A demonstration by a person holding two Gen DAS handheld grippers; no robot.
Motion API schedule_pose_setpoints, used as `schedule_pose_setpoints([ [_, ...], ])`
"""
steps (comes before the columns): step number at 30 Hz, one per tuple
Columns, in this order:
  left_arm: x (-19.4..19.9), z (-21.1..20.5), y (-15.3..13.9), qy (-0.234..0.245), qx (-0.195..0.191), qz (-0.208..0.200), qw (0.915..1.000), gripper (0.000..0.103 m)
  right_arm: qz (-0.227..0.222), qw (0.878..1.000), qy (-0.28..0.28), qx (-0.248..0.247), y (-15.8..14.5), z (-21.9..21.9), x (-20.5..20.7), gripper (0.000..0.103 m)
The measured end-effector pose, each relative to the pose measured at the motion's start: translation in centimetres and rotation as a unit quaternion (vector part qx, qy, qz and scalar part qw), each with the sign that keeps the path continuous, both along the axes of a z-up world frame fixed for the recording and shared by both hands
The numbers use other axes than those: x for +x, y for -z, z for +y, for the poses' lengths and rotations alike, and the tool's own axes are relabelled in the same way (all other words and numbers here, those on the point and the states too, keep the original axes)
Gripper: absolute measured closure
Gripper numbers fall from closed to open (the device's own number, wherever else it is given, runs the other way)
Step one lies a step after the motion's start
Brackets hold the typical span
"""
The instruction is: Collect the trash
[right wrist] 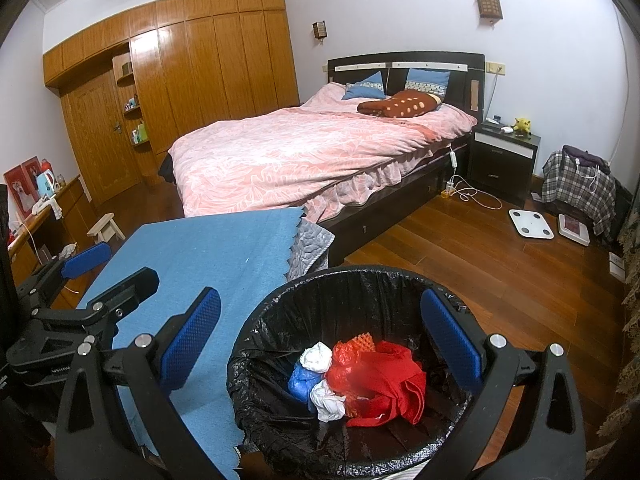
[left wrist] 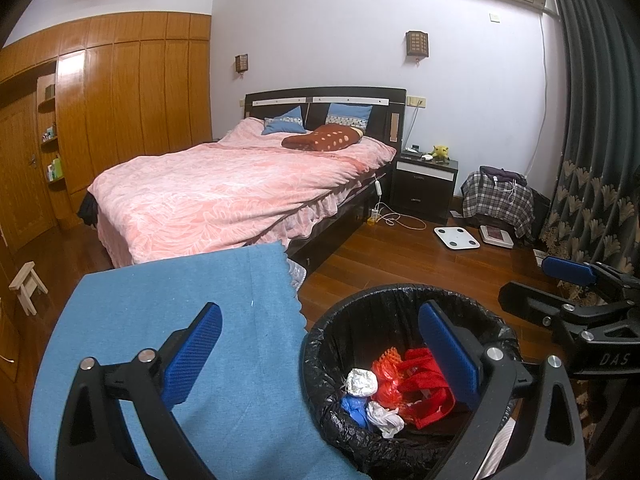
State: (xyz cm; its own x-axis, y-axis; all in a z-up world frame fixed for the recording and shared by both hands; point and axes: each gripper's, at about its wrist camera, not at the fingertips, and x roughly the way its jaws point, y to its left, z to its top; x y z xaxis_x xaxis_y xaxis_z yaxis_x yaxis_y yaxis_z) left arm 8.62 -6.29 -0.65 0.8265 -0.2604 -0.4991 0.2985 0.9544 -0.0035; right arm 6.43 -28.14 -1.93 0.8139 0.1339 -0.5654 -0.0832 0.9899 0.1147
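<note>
Only right wrist view shows desk (right wrist: 48, 208); both tools (left wrist: 320, 354) (right wrist: 320, 344) spread apart, empty, above bin (left wrist: 320, 344).

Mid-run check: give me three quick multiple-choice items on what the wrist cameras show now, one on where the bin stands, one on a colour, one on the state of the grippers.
1. Where does the round bin lined with a black plastic bag stand?
A. on the bed
B. on the wooden floor beside the blue cloth-covered surface
C. on the nightstand

2. What colour is the largest crumpled bag in the bin?
A. red
B. green
C. yellow

3. How do the two grippers stand?
A. both shut on trash
B. one open, one shut
C. both open and holding nothing

Answers:
1 B: the bin sits on the wooden floor next to the blue cloth.
2 A: the red bag takes up most of the pile.
3 C: the left gripper and right gripper show wide gaps with nothing between their pads.
</note>
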Motion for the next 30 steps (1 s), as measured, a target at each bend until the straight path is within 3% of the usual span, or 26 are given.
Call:
schedule_pose_setpoints([
  [30, -0.05, 0.14, -0.10, -0.001, 0.000, -0.001, 1.0000, 0.006, 0.000, 1.000, 0.000, -0.001, 0.03, 0.09, -0.02, 0.005],
])
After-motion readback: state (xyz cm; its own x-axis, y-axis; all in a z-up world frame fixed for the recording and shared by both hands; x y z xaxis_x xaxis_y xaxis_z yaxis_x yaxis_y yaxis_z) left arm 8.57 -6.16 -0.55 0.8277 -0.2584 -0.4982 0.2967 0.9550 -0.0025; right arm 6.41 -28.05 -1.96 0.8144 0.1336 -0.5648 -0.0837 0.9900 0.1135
